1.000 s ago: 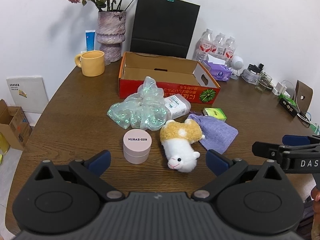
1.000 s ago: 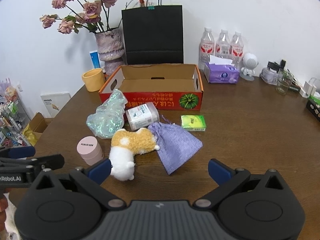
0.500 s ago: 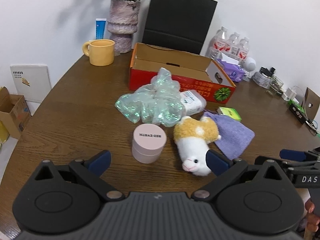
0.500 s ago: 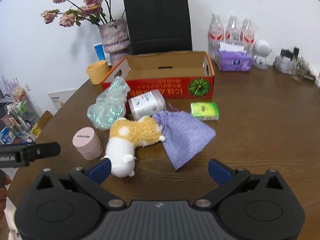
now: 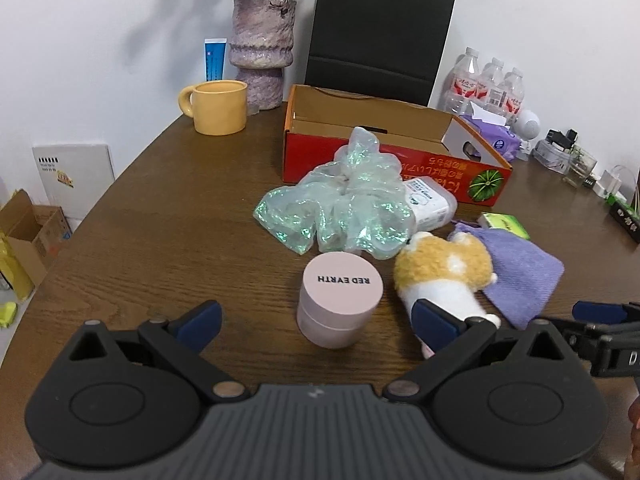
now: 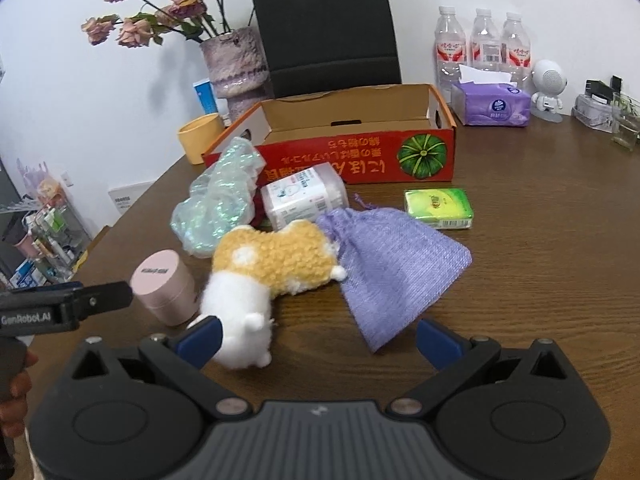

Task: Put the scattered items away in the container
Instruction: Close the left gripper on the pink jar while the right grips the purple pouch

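Observation:
An open red cardboard box [image 5: 444, 168] [image 6: 360, 156] stands at the back of the brown table. In front of it lie an iridescent plastic bag [image 5: 340, 208] [image 6: 220, 208], a clear wipes pack [image 5: 430, 200] [image 6: 304, 196], a green tissue pack [image 5: 505, 224] [image 6: 438, 208], a purple cloth pouch [image 5: 524, 276] [image 6: 392, 268], a yellow-and-white plush toy [image 5: 444, 276] [image 6: 264, 276] and a pink jar [image 5: 340, 300] [image 6: 164, 284]. My left gripper [image 5: 316, 320] is open, the jar just beyond its fingers. My right gripper [image 6: 320, 336] is open near the plush and the pouch.
A yellow mug [image 5: 218, 106], a vase of dried roses [image 5: 262, 48], a black paper bag [image 5: 380, 36], water bottles [image 6: 484, 40], a purple tissue box [image 6: 494, 106] and a small white robot figure [image 6: 548, 86] line the back. Cartons sit on the floor at left [image 5: 28, 240].
Both grippers have moved forward and lower toward the items. The pink jar now sits close between the left fingers' line; the plush and pouch loom larger for the right. Nothing was grasped.

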